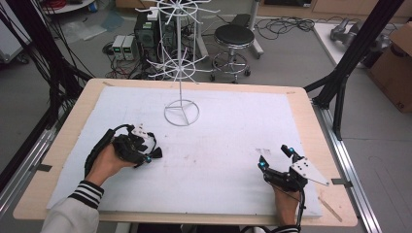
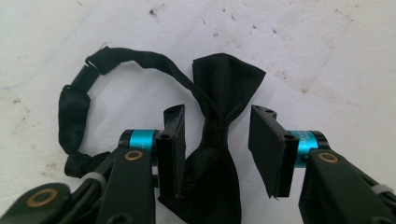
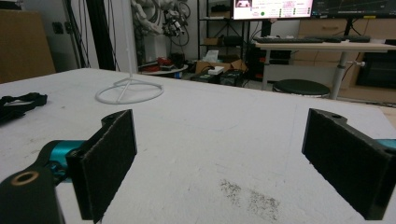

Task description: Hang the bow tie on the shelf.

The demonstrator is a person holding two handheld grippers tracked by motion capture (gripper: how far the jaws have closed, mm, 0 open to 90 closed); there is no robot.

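Note:
A black bow tie (image 2: 228,81) lies flat on the white table cover, its strap (image 2: 77,100) curling off in a loop to the left. My left gripper (image 2: 219,151) is open and straddles the tie's knot, one jaw on each side, with the left pad against the lower wing. In the high view the left gripper (image 1: 147,156) sits at the left of the cover with the bow tie (image 1: 157,153) at its tips. My right gripper (image 1: 274,158) rests at the front right, open wide with nothing between its jaws (image 3: 224,163).
A white wire rack (image 1: 180,73) stands on a ring base (image 1: 181,113) at the back centre of the cover; the ring base (image 3: 130,92) is far left in the right gripper view. The wooden table edge (image 1: 320,145) borders the cover. A stool (image 1: 233,36) stands beyond the table.

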